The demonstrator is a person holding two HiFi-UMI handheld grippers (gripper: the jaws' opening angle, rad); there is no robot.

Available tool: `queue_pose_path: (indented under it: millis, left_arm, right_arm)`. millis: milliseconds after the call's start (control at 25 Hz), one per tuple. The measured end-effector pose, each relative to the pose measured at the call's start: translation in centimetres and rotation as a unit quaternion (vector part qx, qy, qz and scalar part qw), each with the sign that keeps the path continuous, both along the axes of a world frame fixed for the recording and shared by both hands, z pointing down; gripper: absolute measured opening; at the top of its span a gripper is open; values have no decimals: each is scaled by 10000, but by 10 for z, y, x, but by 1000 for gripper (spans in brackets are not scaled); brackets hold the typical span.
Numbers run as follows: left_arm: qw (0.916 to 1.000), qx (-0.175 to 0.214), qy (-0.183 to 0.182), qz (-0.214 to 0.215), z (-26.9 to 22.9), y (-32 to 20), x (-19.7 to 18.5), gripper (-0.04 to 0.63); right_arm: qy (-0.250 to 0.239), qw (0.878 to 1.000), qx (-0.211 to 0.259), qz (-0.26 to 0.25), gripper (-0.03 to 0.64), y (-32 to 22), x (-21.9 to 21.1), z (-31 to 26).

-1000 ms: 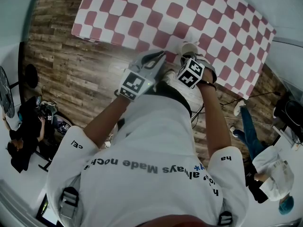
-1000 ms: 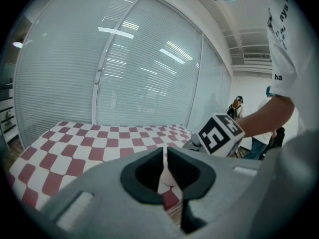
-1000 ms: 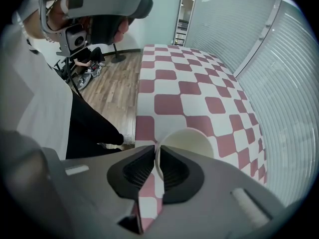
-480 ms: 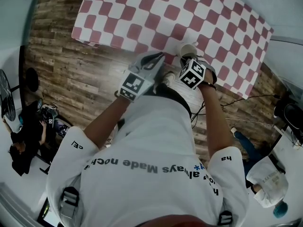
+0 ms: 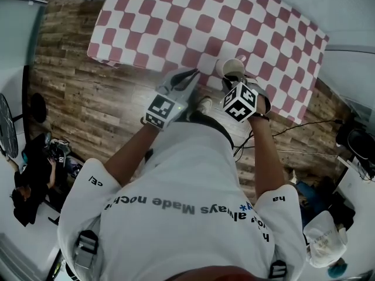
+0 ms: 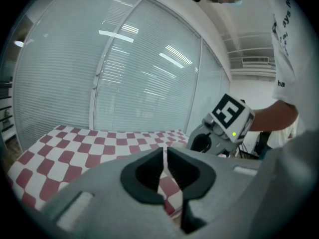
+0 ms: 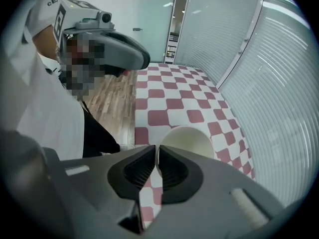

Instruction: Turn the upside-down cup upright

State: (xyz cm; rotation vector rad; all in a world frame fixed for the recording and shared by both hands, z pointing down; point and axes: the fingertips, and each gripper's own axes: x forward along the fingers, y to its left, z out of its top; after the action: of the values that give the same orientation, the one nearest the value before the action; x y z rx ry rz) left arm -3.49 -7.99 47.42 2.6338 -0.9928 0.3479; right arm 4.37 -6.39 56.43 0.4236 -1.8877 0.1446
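Observation:
A cream paper cup [image 5: 232,67] hangs near the front edge of the red-and-white checkered table [image 5: 176,22]; its mouth faces up toward the head camera. My right gripper [image 5: 230,81] points steeply down and is shut on the cup's rim. In the right gripper view the cup [image 7: 192,141] has its wall pinched between the dark pads [image 7: 172,171] of that gripper [image 7: 157,158]. My left gripper [image 5: 192,75] is shut with nothing in it, just left of the cup over the table's edge. The left gripper view shows the left gripper [image 6: 166,158] closed and the right gripper [image 6: 224,126] beside it.
Wooden floor [image 5: 76,92] lies to the left of the table and in front of it. Glass walls with blinds [image 6: 124,73] stand behind the table. One person [image 5: 29,180] sits at the lower left, and another [image 5: 325,242] is at the lower right.
My right gripper has risen with the cup in its grip. The left gripper has stayed almost in place, shut.

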Motion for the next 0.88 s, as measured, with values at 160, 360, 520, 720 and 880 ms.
queue_pose_path:
  millis: [160, 360, 520, 720, 880]
  left_arm:
    - [9999, 55, 97, -13, -14, -1, 5, 26]
    - [9995, 203, 247, -21, -39, -1, 8, 26]
    - [9989, 357, 305, -44, -64, -3, 10, 26]
    - [9980, 494, 401, -21, -87, -5, 13, 26]
    - [9977, 534, 420, -9, -94, -7, 14, 26]
  right_arm:
    - [-88, 9998, 164, -26, 25, 4, 0, -31]
    - [-84, 9991, 381, -134, 25, 13, 1, -75]
    - [-112, 9977, 611, -276, 25, 19, -2, -115]
    - [-244, 9951, 933, -221, 25, 19, -1, -151]
    - [-582, 9921, 1114, 33, 25, 16, 4, -167]
